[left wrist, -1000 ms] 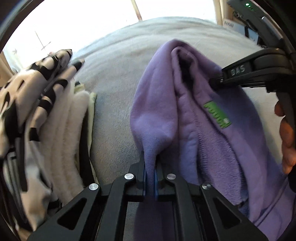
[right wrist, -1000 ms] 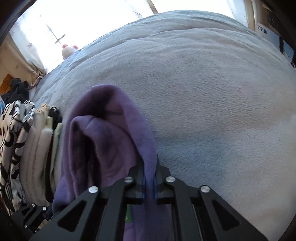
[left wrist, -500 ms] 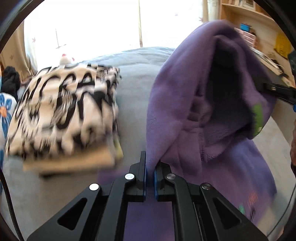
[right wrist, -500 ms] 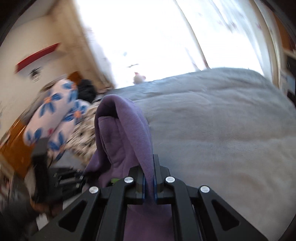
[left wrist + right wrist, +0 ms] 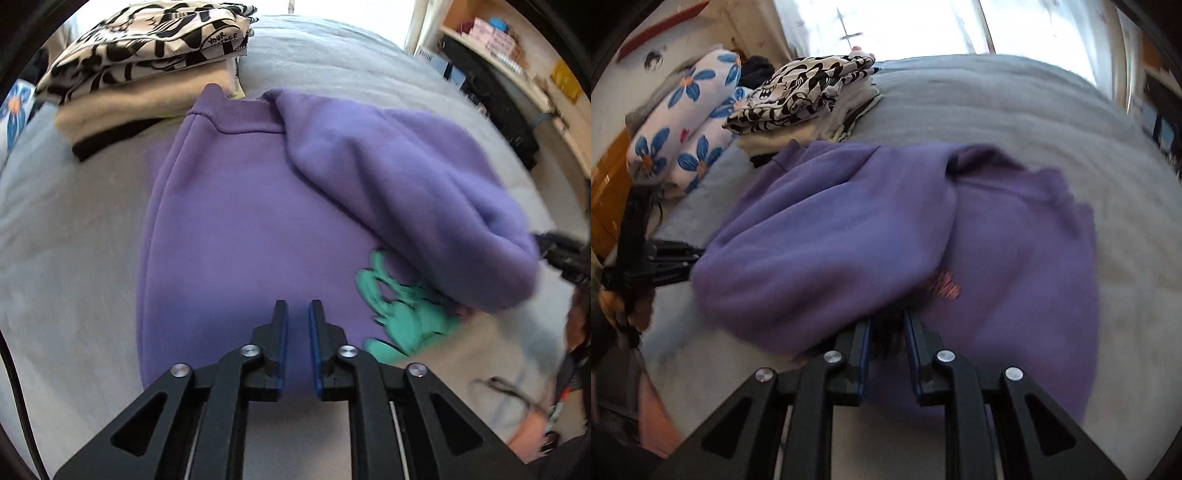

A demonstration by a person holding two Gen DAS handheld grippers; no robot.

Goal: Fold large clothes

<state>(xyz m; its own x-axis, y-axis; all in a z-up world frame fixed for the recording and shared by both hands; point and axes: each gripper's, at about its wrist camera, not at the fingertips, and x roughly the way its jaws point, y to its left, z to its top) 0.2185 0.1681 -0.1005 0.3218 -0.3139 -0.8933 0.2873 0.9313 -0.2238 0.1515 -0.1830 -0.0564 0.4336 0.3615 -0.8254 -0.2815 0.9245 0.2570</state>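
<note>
Both wrist views steeply down, sharing purple sweatshirt [image 5: 236, 229]

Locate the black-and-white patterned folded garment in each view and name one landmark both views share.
Left wrist view: the black-and-white patterned garment sits top left, topping a stack of folded clothes.
Right wrist view: the same garment sits upper left of centre, on that stack, beside a blue-flowered pillow.
Shared landmark: the purple sweatshirt lying on the grey blanket just in front of the stack.
</note>
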